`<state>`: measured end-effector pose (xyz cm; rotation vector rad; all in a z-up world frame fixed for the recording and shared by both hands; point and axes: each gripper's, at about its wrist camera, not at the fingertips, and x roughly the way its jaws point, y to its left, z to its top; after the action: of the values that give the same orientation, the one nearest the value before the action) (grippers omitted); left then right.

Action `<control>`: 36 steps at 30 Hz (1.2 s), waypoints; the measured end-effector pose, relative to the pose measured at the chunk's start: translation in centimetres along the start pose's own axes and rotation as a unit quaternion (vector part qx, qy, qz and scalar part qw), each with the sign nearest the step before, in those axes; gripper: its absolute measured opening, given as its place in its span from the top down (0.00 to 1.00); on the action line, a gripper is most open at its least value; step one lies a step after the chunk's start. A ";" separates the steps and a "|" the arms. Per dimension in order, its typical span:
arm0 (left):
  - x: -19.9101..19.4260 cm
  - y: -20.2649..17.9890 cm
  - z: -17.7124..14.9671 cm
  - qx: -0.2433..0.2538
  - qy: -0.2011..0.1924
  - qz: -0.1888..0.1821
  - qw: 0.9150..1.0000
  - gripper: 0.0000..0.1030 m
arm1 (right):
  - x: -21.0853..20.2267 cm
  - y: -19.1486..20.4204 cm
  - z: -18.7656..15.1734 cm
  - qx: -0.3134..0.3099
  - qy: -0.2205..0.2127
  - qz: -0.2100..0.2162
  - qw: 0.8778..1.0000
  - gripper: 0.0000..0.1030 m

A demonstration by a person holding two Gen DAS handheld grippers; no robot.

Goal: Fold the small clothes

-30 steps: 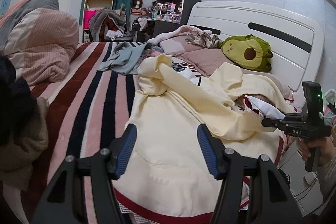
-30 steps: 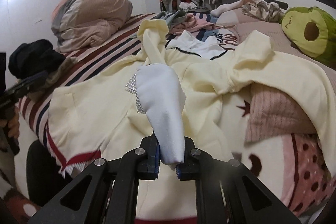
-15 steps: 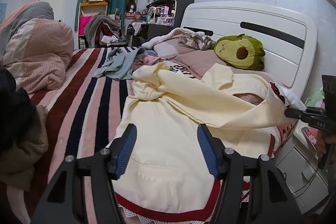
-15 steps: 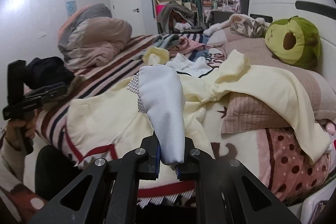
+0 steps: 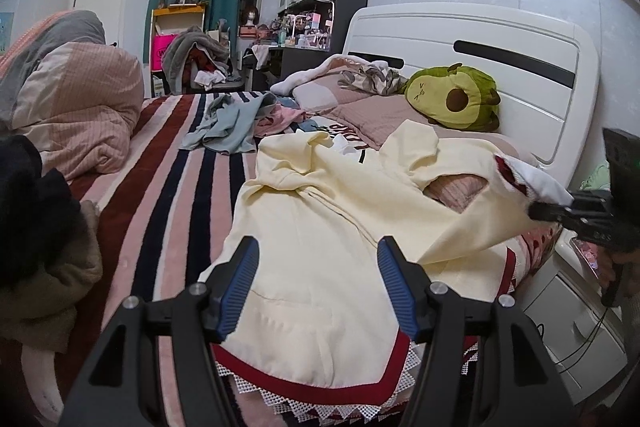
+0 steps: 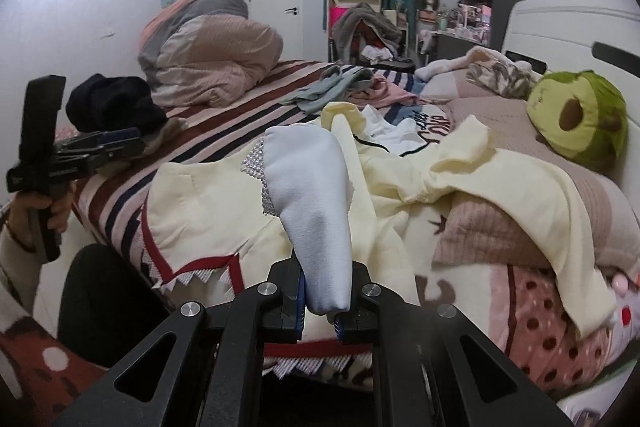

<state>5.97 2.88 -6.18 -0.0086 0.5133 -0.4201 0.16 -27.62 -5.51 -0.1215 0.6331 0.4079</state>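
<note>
Cream garment (image 5: 320,267) with red hem spread on bed, white cuff (image 6: 316,203) lifted

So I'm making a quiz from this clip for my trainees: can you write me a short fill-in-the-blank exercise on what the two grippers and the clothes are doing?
1. The right gripper is shut on the white ____ of the cream hoodie.
2. The left gripper is ____ and holds nothing.
3. The plush toy by the headboard looks like an ____.
4. The hoodie lies partly on a ____ blanket.

Missing words: cuff; open; avocado; striped
</note>
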 end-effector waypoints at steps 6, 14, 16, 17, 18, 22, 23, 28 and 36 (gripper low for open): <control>1.4 1.0 0.1 -0.006 0.007 0.007 1.000 0.43 | 4.1 -0.7 2.6 -0.027 0.001 0.031 0.999 0.95; 4.3 2.5 0.7 -0.012 0.022 0.017 1.000 0.43 | 10.5 -0.6 5.8 -0.054 0.021 0.103 0.993 0.94; 5.1 2.6 0.9 -0.012 0.023 0.011 1.000 0.43 | 12.5 -0.3 6.3 -0.061 0.035 0.133 0.989 0.94; 5.4 2.7 1.0 -0.012 0.024 0.007 1.000 0.43 | 13.4 -0.1 6.5 -0.065 0.042 0.149 0.986 0.94; 5.8 2.7 1.2 -0.011 0.026 0.001 1.000 0.41 | 14.1 0.3 6.5 -0.068 0.048 0.162 0.983 0.94; 7.5 2.3 1.5 0.003 0.034 -0.007 0.999 0.40 | 17.3 1.3 6.5 -0.084 0.082 0.197 0.973 0.83; 7.8 2.2 1.6 0.005 0.036 -0.009 0.999 0.40 | 17.8 1.4 6.5 -0.088 0.087 0.186 0.975 0.71; 9.5 1.6 1.8 0.021 0.050 -0.026 0.998 0.36 | 17.7 0.8 6.7 -0.089 0.077 0.156 0.981 0.49; 13.2 -1.5 1.9 0.047 0.086 -0.099 0.990 0.35 | 14.5 -2.7 7.1 -0.083 0.042 0.108 0.990 0.45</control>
<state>16.70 -3.86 -10.65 0.0682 0.6646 -0.6426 15.71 -23.59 -8.51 -0.2302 0.6979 0.6684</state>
